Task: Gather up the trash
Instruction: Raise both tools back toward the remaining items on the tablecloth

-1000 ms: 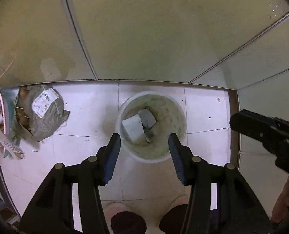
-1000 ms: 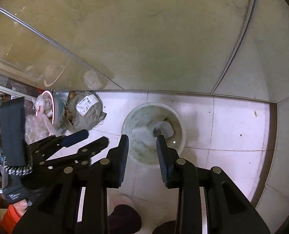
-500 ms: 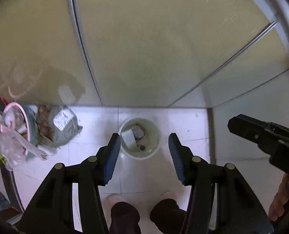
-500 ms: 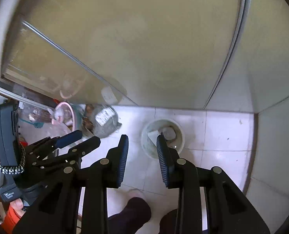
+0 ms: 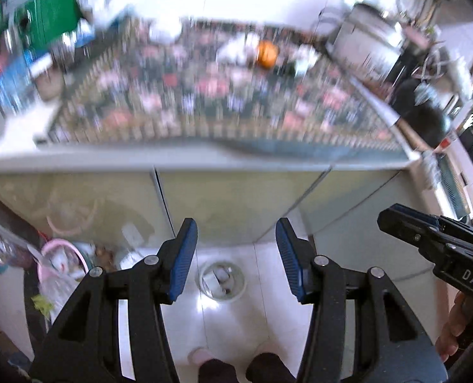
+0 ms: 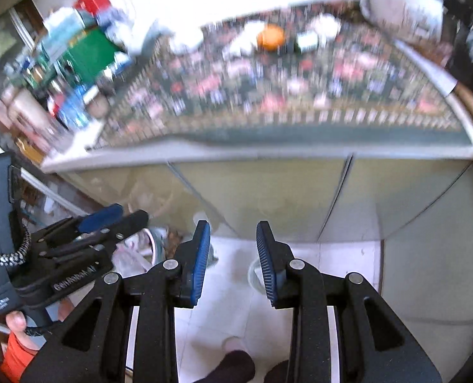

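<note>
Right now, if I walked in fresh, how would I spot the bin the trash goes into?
Find the counter with the flowered cloth and look down past its pale green cabinet doors to the white tiled floor. The trash bucket stands there in front of the doors. It is the only round, open white tub, with scraps inside, unlike the pink-rimmed basket of bags at left.

Home kitchen: cluttered counter point(image 5: 204, 156), cabinets point(image 6: 268, 191).

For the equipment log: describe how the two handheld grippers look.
Both are matte black frames with silver pivot bolts and ribbed blue finger pads. The right gripper carries white "DAS" lettering; the left gripper has white branding, a dark grey handle and a black-and-white braided cord.
</note>
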Motion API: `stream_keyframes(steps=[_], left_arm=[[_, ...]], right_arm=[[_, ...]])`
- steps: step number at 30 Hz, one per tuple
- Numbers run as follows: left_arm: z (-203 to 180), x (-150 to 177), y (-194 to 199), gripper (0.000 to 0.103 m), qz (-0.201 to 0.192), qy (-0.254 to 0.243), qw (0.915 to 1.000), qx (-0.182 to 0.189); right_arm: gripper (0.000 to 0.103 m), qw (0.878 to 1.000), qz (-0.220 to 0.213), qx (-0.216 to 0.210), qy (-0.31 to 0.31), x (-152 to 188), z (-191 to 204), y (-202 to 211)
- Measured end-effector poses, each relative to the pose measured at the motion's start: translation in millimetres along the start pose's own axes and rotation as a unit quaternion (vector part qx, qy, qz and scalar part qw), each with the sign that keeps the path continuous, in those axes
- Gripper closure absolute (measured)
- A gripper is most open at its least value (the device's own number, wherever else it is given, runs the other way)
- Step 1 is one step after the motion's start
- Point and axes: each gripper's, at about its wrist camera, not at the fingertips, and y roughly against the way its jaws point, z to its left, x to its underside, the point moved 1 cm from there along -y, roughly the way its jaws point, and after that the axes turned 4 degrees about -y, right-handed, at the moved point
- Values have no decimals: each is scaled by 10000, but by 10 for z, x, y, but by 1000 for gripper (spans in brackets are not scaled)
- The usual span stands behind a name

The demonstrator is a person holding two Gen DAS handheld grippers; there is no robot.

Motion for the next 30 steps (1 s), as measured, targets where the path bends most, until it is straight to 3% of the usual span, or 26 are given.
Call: stream_keyframes(steps=[7,13,15,20,30], left_arm=[[68,-461,792,47,-659,-210,9976,-56],[106,-733,1039,42,-979,-385,9943,-149],[137,-864,1074,35,-1063,-348,9936,-158],[221,-1191,949,17,-1213,-120,9924,-166],[90,-2076,311,16,-1152,158,9919,-510]], right_arm=[[69,9967,-775,173,-185,-337,228,720],[58,9896,-1369,360,-259,-547,301,1088],[52,9878,-1469,437,-270,-613,305,1145],[40,9848,-1613,564,-318,-859,216,1161],[39,9871,-1544,419,-107,-1721,-225,808]])
